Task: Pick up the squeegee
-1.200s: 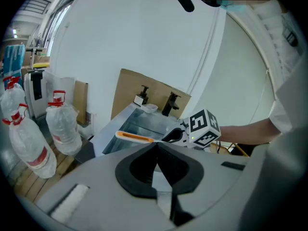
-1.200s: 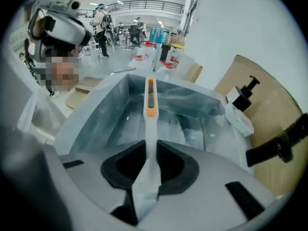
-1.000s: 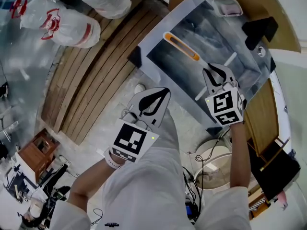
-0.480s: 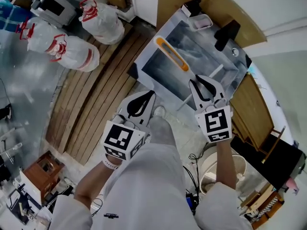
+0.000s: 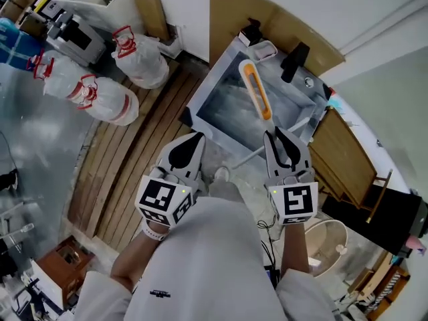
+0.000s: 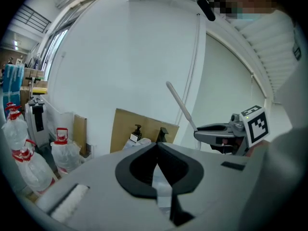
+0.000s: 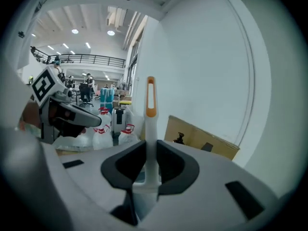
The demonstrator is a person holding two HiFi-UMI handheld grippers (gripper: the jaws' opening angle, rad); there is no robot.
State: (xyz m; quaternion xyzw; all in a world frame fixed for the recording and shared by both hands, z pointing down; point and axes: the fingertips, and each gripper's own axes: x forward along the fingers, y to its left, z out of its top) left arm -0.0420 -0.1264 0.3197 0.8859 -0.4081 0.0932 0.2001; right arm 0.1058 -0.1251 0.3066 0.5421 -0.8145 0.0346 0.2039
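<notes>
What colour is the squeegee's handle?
The squeegee handle is white with an orange insert near its tip; clearest in the right gripper view.

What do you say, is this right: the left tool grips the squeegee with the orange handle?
Not quite. The right tool grips the squeegee with the orange handle; the right gripper view shows its jaws closed on the white shaft. The left tool is shut on nothing.
</notes>
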